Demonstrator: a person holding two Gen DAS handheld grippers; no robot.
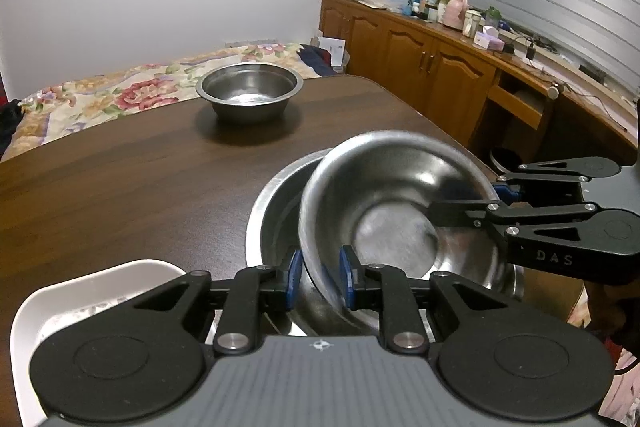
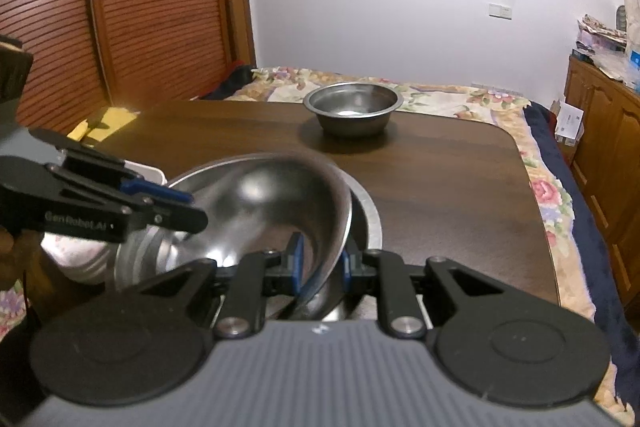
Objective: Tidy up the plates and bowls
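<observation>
A steel bowl (image 1: 400, 211) (image 2: 272, 195) is held tilted and blurred above a wider steel bowl (image 1: 276, 211) (image 2: 366, 211) on the dark wooden table (image 1: 120, 179) (image 2: 440, 179). My left gripper (image 1: 320, 279) (image 2: 188, 205) is shut on the tilted bowl's near rim. My right gripper (image 1: 490, 199) (image 2: 320, 261) is shut on the opposite rim. A third steel bowl (image 1: 250, 95) (image 2: 352, 107) stands alone and upright at the table's far side. A white dish (image 1: 80, 295) (image 2: 154, 173) lies beside the wide bowl, partly hidden by the left gripper.
A bed with a floral cover (image 1: 120, 91) (image 2: 552, 195) runs along the table's far and right edges. Wooden cabinets (image 1: 420, 67) carry bottles and boxes. A louvred wooden door (image 2: 140, 7) stands to the left, with a yellow item (image 2: 104, 123) at the table's left corner.
</observation>
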